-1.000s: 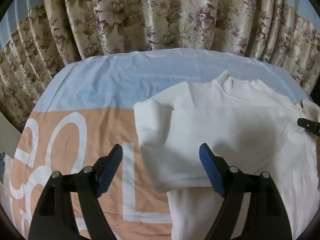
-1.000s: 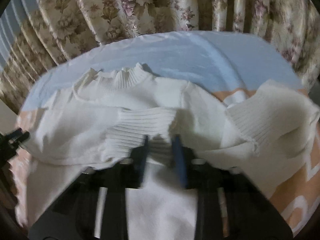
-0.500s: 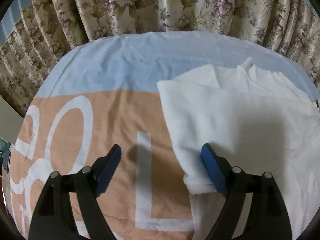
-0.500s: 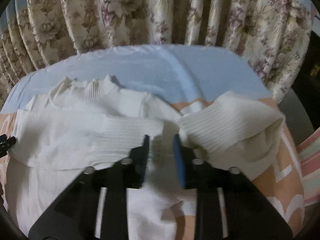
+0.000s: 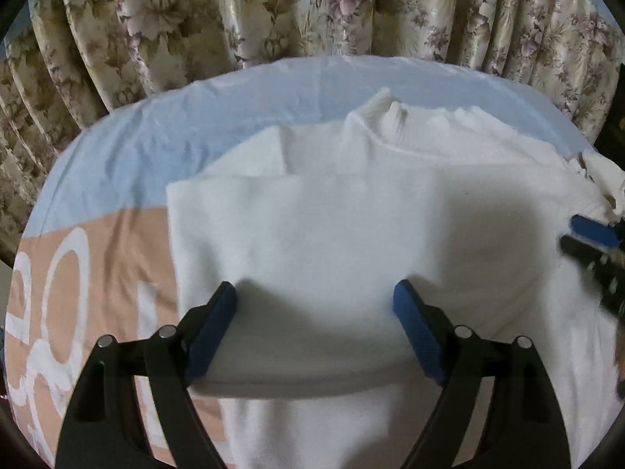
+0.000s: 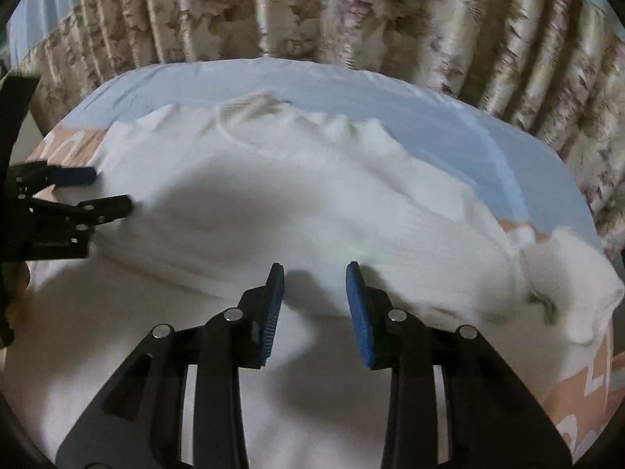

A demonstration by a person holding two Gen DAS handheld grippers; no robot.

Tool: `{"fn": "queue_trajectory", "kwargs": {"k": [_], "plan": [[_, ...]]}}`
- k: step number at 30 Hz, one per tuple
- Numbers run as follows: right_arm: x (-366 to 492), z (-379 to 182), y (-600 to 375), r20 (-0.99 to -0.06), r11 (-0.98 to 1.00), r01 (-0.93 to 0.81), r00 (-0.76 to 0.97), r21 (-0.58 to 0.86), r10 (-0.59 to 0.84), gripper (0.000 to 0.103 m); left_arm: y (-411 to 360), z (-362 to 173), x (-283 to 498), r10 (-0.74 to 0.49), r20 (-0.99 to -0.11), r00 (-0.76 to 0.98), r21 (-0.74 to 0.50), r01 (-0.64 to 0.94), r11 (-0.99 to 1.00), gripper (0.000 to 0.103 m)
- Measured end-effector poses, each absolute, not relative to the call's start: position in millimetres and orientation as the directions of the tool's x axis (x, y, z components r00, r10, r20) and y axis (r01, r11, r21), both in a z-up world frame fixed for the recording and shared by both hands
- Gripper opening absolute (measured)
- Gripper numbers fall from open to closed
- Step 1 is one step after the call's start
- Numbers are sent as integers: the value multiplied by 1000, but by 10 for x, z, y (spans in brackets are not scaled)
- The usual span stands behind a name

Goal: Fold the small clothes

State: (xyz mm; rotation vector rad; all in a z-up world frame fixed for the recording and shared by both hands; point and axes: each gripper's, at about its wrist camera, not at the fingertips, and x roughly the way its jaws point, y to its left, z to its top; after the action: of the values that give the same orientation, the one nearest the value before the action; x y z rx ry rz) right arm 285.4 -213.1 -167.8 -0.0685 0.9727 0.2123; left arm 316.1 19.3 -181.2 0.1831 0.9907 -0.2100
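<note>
The right hand-held gripper (image 6: 314, 271) stands with its blue pads (image 6: 357, 312) parted and nothing between them; half a second ago they were nearly closed over the ribbed cuff, so the sleeve has just been let go and laid across the chest. The left hand-held gripper (image 5: 314, 301) is spread wide and empty, as it was a second ago, but it has shifted from the folded left edge to hover over the middle of the garment at the lower centre of its frame. Each tool shows in the other's view: the right one at the right edge of the left camera's picture, the left one at the left edge of the right camera's. I judge both sleeves are now folded inward, so the next step is likely to bring the hem up toward the collar. The white sweater (image 5: 351, 215) lies flat in the centre of both frames on a bed sheet (image 5: 164, 133), pale blue at the top and peach with big white letters lower left. Its ribbed collar (image 5: 384, 111) points to the top of the frame, toward the floral curtain (image 5: 273, 8). The right sleeve's cuff (image 6: 566, 285) bunches loosely at the right of the right camera's view, not lying neat. The knit looks soft, thick and limp.
</note>
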Motion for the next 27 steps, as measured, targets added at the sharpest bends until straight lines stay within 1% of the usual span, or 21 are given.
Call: {"fn": "queue_trajectory", "kwargs": {"k": [1, 3, 5, 6, 8, 9, 11, 12, 13, 18, 22, 24, 26, 27], "plan": [[2833, -1680, -2244, -826, 981, -189, 545, 48, 145, 29, 216, -1815, 3153, -84, -843, 532, 64, 254, 965, 84], [2792, -1678, -2526, -828, 987, -135, 540, 90, 149, 26, 243, -1834, 3132, -78, -848, 524, 58, 238, 970, 84], [2762, -1674, -2658, -825, 987, -111, 542, 116, 158, 28, 193, -1815, 3146, -49, -849, 526, 85, 227, 970, 84], [2737, -1679, -2704, -826, 988, -100, 543, 117, 153, 30, 170, -1800, 3138, -40, -848, 529, 93, 222, 971, 84], [2716, -1665, -2774, -820, 980, -109, 537, 165, 198, 34, 115, -1745, 3126, -51, -846, 531, 79, 220, 972, 84], [2696, -1615, -2812, -812, 978, -112, 546, 175, 208, 40, 89, -1705, 3110, -69, -844, 532, 61, 223, 973, 84], [2665, -1470, -2904, -793, 983, -105, 581, 148, 181, 47, 16, -1625, 3060, -103, -831, 546, 28, 226, 974, 92], [2675, -1426, -2950, -790, 986, -95, 591, 135, 165, 50, -49, -1573, 3028, -119, -821, 559, 15, 229, 973, 92], [2676, -1386, -3012, -787, 989, -83, 599, 122, 148, 51, -88, -1541, 3012, -126, -816, 565, 12, 233, 972, 93], [2697, -1335, -3290, -779, 996, -46, 620, 77, 88, 51, -351, -1443, 2988, -150, -797, 586, -4, 243, 970, 95], [2759, -1496, -3421, -797, 999, -32, 603, 28, 42, 50, -472, -1458, 2983, -154, -799, 581, -1, 255, 967, 95], [2796, -1584, -3505, -803, 999, -14, 595, 41, 42, 50, -494, -1490, 2981, -144, -804, 576, 13, 260, 966, 95], [2852, -1686, -3551, -812, 998, -1, 582, 59, 49, 44, -480, -1528, 2996, -134, -812, 568, 23, 260, 965, 95], [2862, -1717, -3564, -814, 998, 5, 579, 63, 49, 39, -478, -1546, 3013, -120, -817, 563, 36, 258, 965, 95]]}}
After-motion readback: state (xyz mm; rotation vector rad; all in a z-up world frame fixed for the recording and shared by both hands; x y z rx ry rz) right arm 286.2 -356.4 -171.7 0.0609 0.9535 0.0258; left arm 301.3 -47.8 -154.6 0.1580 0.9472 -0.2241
